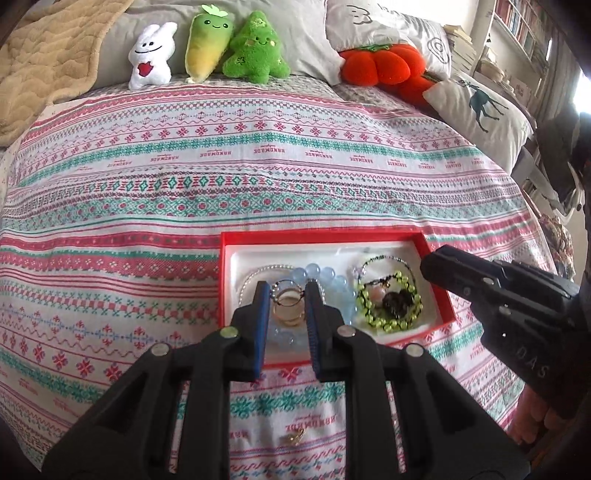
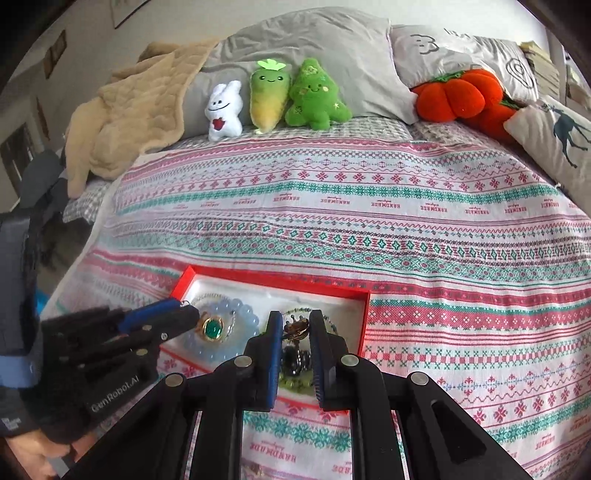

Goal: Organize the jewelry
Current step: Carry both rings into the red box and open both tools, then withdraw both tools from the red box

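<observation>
I see a bed point(image 1: 258, 177) under a striped pink and teal cover, with plush toys point(image 1: 210, 44) lined up against grey pillows point(image 1: 295, 29) at its 12 o'clock end. A red box point(image 1: 321, 236) with a white lining lies flat on the cover nearer me.

Inside the box, a blue bead bracelet point(image 1: 332, 275) lies around the middle. A green bead bracelet point(image 1: 402, 280) lies at its 3 o'clock, and a pearl strand point(image 1: 255, 273) curves at its 9 o'clock.

My left tongs point(image 1: 287, 288) hang over the 9 o'clock half of the box. Their pads are drawn in and pinch a gold ring point(image 2: 211, 327) with a green stone, which the right camera shows at their tip.

My right tongs point(image 2: 295, 317) hang over the 3 o'clock half, also narrowed, gripping a small gold charm point(image 2: 295, 328) above the green beads.

One more gold trinket point(image 1: 293, 437) lies loose on the cover, at 6 o'clock from the box.
</observation>
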`<state>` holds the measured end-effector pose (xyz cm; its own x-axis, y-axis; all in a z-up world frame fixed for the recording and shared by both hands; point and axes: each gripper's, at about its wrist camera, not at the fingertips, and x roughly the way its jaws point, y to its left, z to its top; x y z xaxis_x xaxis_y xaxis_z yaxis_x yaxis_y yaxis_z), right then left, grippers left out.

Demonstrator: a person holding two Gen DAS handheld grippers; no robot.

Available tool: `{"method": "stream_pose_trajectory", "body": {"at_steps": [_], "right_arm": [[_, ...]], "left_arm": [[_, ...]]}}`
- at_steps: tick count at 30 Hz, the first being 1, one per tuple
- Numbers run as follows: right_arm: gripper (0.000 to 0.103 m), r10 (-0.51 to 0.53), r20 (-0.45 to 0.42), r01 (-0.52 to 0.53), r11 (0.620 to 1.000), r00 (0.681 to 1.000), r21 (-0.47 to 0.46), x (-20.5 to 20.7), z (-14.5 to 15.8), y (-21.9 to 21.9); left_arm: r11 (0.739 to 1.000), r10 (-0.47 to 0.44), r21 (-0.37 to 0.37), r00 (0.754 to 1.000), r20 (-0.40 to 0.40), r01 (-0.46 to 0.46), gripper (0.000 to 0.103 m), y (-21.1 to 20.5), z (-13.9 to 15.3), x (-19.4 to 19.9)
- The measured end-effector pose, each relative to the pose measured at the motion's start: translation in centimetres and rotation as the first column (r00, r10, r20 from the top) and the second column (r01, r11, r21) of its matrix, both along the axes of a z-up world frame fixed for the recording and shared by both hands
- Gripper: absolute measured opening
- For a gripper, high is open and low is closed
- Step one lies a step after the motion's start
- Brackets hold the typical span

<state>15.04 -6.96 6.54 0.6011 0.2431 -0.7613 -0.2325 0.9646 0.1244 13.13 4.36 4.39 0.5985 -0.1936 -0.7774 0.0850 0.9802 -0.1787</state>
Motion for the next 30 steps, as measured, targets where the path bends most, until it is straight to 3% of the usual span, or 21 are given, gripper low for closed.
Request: {"method": "stream_pose_trajectory", "body": {"at_steps": [15,21,23,26,27,28,30], "right_arm": [[0.017,-0.015,-0.034,0.014,1.000,0.999,-0.016,1.3,-1.1,0.0],[0.019,-0.006,-0.032,0.005,1.000,0.999,-0.016,0.7,-0.2,-0.2],[0.021,-0.005,-0.032,0.005,1.000,0.999,-0.017,0.3,0.1,-0.4],[0.036,-0.012,-0.036,0.011,1.000,0.999,-0.023,-0.6,0.6,-0.9],[0.055,-0.017,-0.035,0.016,1.000,0.999,-0.021,-0.9,0.8,-1.2],[0.067,-0.025,-0.030,0.025,1.000,0.999,-0.015,-1.3,1.0,-1.5],[0.068,-0.037,-0.015,0.037,0.999,0.999,-0.004,-2.2,1.5,-2.2]], "left_arm": [[1.000,0.023,-0.005,0.999,-0.024,-0.023,0.021,0.0,-0.8,1.0],[1.000,0.000,0.024,1.000,-0.008,0.000,0.026,-0.2,0.2,-0.3],[0.999,-0.010,0.036,1.000,0.005,0.010,0.032,-0.2,0.8,-1.0],[0.999,-0.017,0.039,1.000,0.023,0.017,0.045,0.0,1.6,-2.3],[0.999,-0.019,0.038,1.000,0.023,0.018,0.048,0.1,1.7,-2.6],[0.999,-0.022,0.038,1.000,0.021,0.021,0.051,0.1,1.8,-3.1],[0.999,-0.027,0.046,0.999,0.017,0.027,0.057,0.1,1.9,-3.9]]}}
